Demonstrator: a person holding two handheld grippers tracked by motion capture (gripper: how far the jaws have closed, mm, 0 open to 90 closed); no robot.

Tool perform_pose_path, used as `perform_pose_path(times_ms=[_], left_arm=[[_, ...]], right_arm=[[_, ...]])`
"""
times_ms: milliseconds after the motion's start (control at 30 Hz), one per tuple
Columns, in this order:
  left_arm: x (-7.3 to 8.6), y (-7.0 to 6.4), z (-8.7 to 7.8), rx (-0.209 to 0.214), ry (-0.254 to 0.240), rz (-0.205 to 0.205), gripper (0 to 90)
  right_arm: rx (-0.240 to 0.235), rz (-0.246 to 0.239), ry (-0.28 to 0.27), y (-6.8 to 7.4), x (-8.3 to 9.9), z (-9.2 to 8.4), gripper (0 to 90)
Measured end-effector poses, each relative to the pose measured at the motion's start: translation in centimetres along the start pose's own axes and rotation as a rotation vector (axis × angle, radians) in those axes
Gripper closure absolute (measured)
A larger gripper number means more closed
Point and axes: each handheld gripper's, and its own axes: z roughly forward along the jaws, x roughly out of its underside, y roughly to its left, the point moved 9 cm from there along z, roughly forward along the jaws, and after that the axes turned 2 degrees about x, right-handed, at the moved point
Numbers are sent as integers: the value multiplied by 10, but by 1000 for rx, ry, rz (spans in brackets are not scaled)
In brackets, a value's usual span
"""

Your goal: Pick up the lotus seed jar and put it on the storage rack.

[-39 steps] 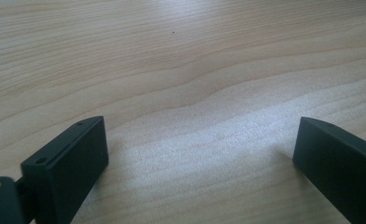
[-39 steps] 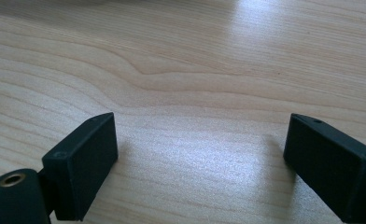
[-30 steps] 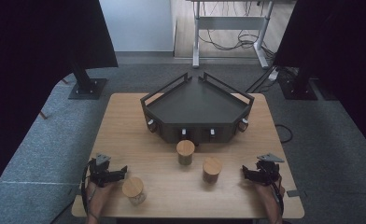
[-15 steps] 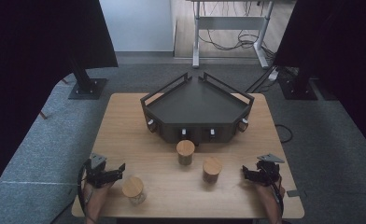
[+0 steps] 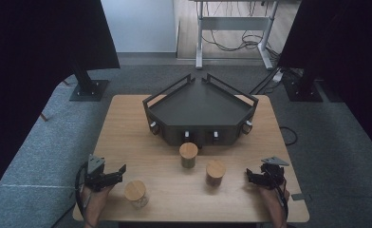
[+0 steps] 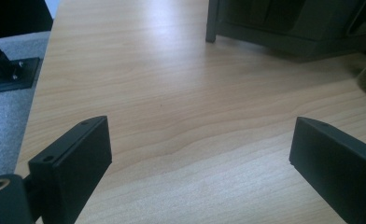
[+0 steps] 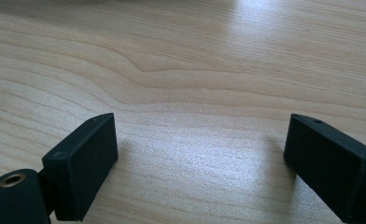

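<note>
left tongs (image 5: 119, 172) are spread wide with nothing in them, just beside the lidded jar (image 5: 136, 192) at the near-left of the counter (image 5: 127, 123). right tongs (image 5: 250, 176) are spread and empty too, near the jar (image 5: 215, 172) right of centre. third jar (image 5: 188, 154) sits just before the black tray (image 5: 200, 105).

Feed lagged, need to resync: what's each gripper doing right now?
Left gripper: open, holding nothing, beside the wooden-lidded glass jar.
Right gripper: open, holding nothing, over the light wooden table.
</note>
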Motion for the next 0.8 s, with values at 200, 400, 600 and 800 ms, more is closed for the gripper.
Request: perform_pose_path(times_ms=[200, 400, 600, 800], left_arm=[[-6, -3, -7, 7, -25, 4, 54], [-13, -5, -14, 17, -51, 3, 54], [-20, -10, -21, 30, -79, 5, 54], [-26, -15, -29, 37, -101, 14, 54]], right_arm=[[0, 0, 0, 0, 0, 0, 92], [0, 0, 0, 0, 0, 0, 92], [0, 0, 0, 0, 0, 0, 92], [0, 0, 0, 0, 0, 0, 92]])
